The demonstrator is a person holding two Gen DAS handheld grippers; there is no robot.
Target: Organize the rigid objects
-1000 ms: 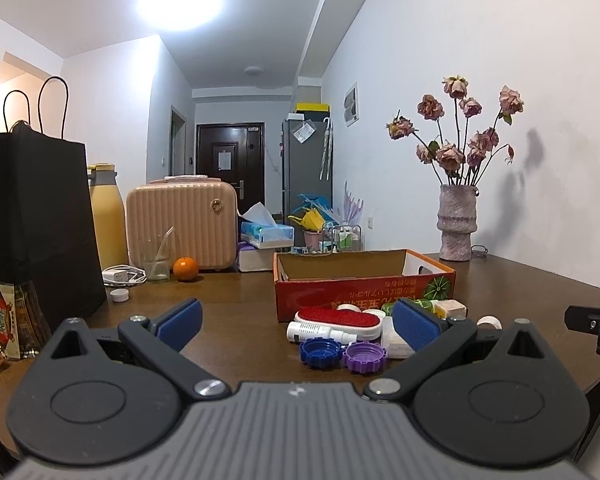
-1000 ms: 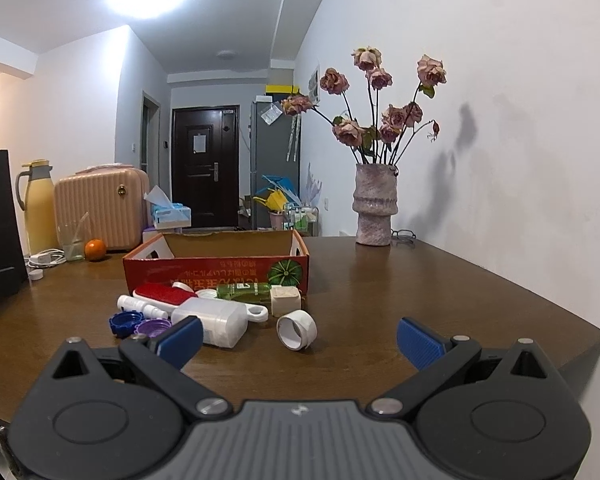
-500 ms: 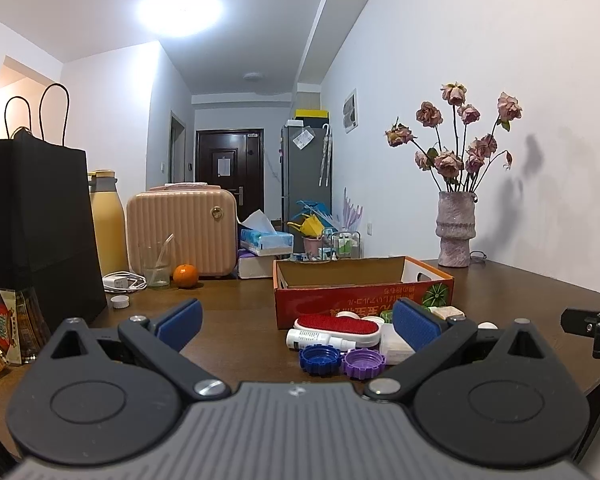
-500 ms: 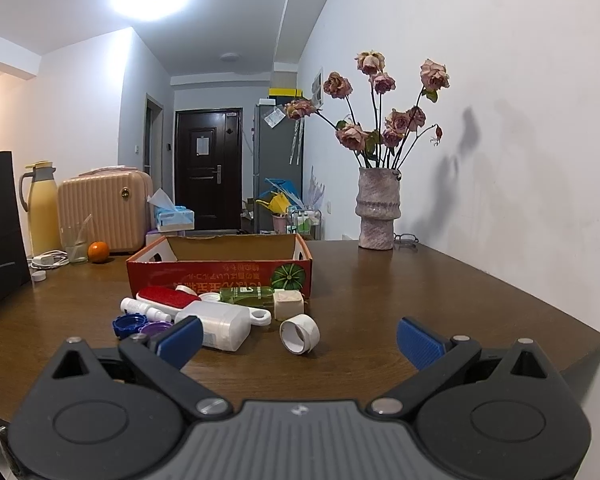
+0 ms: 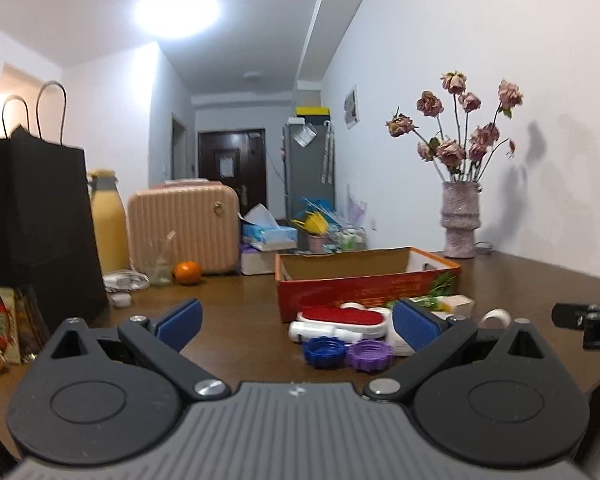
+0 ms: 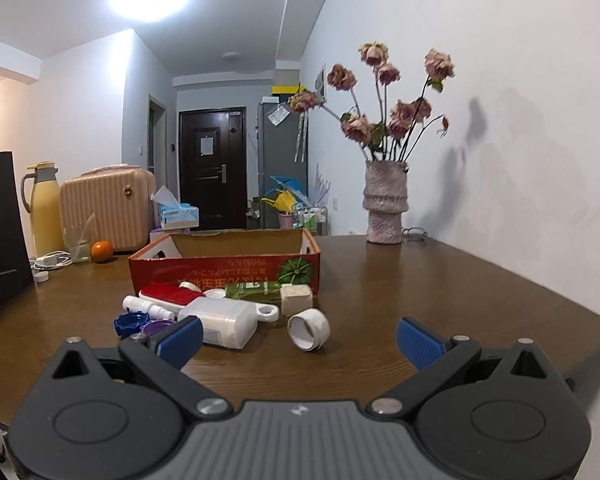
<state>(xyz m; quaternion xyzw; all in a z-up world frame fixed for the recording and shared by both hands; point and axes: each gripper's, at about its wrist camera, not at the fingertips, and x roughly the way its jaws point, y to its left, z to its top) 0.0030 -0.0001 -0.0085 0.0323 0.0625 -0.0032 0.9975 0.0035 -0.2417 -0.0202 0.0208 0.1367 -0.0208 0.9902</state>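
A red cardboard box (image 6: 224, 270) stands open on the brown table (image 6: 440, 292); it also shows in the left wrist view (image 5: 364, 284). In front of it lie a red brush (image 6: 168, 294), a white tube (image 6: 146, 307), a blue cap (image 6: 130, 323), a purple cap (image 6: 158, 326), a white container (image 6: 224, 322), a green bottle (image 6: 252, 291), a beige cube (image 6: 296, 299) and a white ring (image 6: 309, 329). My right gripper (image 6: 298, 340) is open and empty, just short of the ring. My left gripper (image 5: 296, 322) is open and empty, near the blue cap (image 5: 325, 352) and purple cap (image 5: 370, 356).
A vase of dried roses (image 6: 384, 208) stands at the back right by the wall. A black paper bag (image 5: 32, 220), a yellow flask (image 5: 106, 224), a pink case (image 5: 182, 224), a glass (image 5: 158, 268), an orange (image 5: 187, 272) and tissue boxes (image 5: 268, 236) stand at the left and back.
Both grippers have eased back and tilted slightly, so the scene has shifted a little in each view. Both stay open and empty. The objects have not moved.
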